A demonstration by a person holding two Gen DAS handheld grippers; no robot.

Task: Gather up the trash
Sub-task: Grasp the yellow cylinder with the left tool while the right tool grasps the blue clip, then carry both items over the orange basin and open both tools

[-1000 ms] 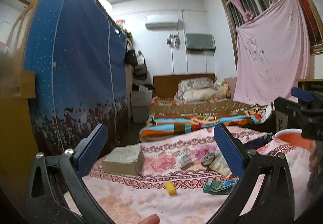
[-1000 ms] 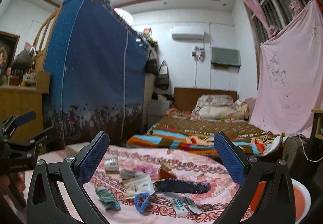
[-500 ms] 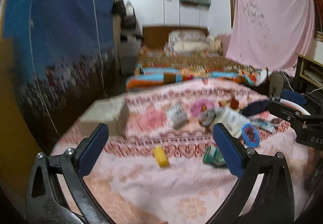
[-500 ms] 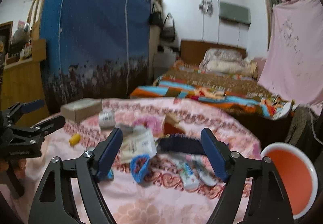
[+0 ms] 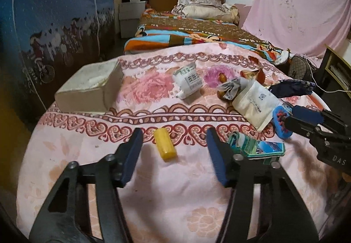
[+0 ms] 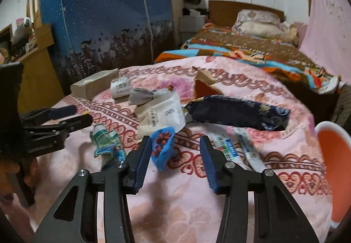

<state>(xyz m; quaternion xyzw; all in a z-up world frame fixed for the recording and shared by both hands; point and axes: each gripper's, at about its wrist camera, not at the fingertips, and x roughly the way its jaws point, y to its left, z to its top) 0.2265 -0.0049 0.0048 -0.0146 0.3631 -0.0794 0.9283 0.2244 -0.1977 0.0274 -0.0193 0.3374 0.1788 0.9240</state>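
Your left gripper (image 5: pixel 173 150) hangs low over the pink floral bedspread (image 5: pixel 153 188), fingers spread with nothing between them, and the small yellow piece (image 5: pixel 165 143) lies on the cloth just ahead of the gap, nearer the left finger. Crowding the right finger is a crumpled green-and-blue wrapper (image 5: pixel 256 146). Further out you've got a flat tan box (image 5: pixel 92 87), a white pouch with printed text (image 5: pixel 188 80) and a cream paper bag (image 5: pixel 255 102). Your right gripper (image 6: pixel 175 156) is spread wide too, holding nothing, with the blue wrapper with red dots (image 6: pixel 163 148) lying between its tips beside the left finger. Two tubes (image 6: pixel 238 148) lie just right of it, a dark floral pouch (image 6: pixel 237 112) behind, and an orange bin (image 6: pixel 335 168) stands at the bed's right edge.
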